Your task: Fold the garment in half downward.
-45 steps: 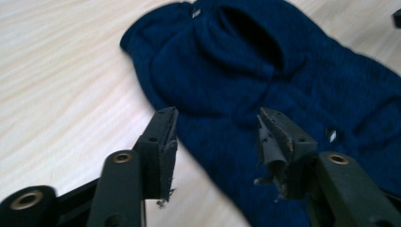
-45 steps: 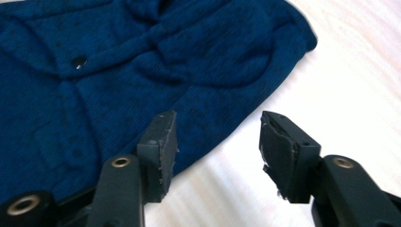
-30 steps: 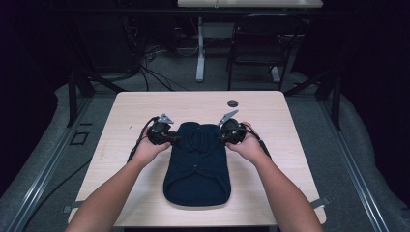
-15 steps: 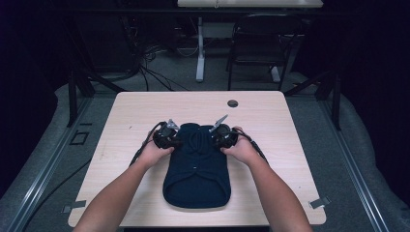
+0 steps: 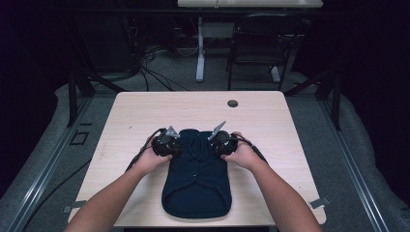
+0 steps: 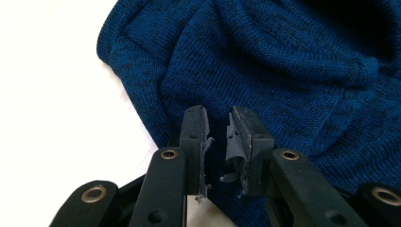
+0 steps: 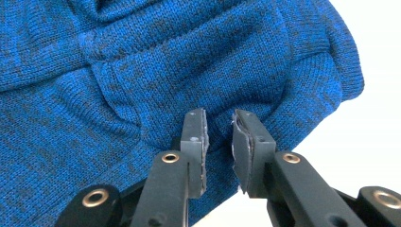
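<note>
High view, left to right: left claw [image 5: 170,143] set at the sweater's [image 5: 196,179] left shoulder, right claw [image 5: 220,140] at its right shoulder. Sweater laid flat on the counter [image 5: 121,125], near the front edge. Both claws' jaws are seen parted, nothing gripped. Step judged: shoulders about to be taken for a fold. Next move requires jaws closed on knit at both edges. No brand, label or writing can be read.
</note>
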`<action>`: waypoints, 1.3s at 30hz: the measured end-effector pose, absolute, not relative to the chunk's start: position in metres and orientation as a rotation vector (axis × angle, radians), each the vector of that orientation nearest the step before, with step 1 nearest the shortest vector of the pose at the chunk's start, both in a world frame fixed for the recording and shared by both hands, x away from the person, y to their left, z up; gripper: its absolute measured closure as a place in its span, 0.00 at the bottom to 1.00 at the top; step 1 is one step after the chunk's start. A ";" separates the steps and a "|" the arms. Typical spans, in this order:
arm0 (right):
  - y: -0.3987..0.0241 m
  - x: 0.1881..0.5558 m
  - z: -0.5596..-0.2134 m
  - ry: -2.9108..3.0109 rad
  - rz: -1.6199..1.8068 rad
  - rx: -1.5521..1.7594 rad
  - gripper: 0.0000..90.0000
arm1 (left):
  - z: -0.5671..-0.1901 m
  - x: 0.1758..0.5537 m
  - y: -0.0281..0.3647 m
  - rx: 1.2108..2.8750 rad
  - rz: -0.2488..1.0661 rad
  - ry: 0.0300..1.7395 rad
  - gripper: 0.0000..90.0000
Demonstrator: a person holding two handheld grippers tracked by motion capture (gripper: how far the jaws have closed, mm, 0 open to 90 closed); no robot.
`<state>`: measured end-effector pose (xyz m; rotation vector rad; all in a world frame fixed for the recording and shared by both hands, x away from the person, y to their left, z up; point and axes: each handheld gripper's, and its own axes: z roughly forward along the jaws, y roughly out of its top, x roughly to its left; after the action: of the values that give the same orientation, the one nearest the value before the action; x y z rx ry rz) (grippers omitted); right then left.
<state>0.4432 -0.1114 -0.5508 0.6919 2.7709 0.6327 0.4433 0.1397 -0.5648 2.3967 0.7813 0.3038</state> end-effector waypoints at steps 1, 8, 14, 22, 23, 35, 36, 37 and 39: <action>-0.112 0.443 -0.550 2.775 0.629 0.688 0.82 | -0.564 0.443 0.140 2.403 0.299 0.778 0.84; -0.115 0.448 -0.536 2.756 0.644 0.692 0.81 | -0.551 0.453 0.139 2.400 0.325 0.772 0.80; -0.119 0.466 -0.520 2.705 0.623 0.709 0.78 | -0.533 0.472 0.135 2.376 0.375 0.776 0.77; -0.112 0.490 -0.517 2.658 0.576 0.707 0.71 | -0.529 0.495 0.131 2.368 0.441 0.804 0.69; -0.110 0.492 -0.518 2.665 0.568 0.713 0.69 | -0.531 0.497 0.130 2.373 0.440 0.802 0.68; -0.102 0.502 -0.540 2.696 0.495 0.753 0.58 | -0.553 0.501 0.119 2.442 0.439 0.804 0.61; -0.102 0.503 -0.540 2.701 0.473 0.744 0.57 | -0.554 0.501 0.118 2.454 0.440 0.805 0.61; -0.102 0.503 -0.541 2.699 0.459 0.739 0.57 | -0.556 0.501 0.118 2.460 0.440 0.805 0.60; -0.101 0.503 -0.542 2.697 0.447 0.739 0.54 | -0.558 0.502 0.117 2.471 0.427 0.807 0.59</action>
<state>0.5034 -0.1011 -0.5423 0.7386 2.6974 0.4473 0.5020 0.1173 -0.5581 2.4706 0.8070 0.4273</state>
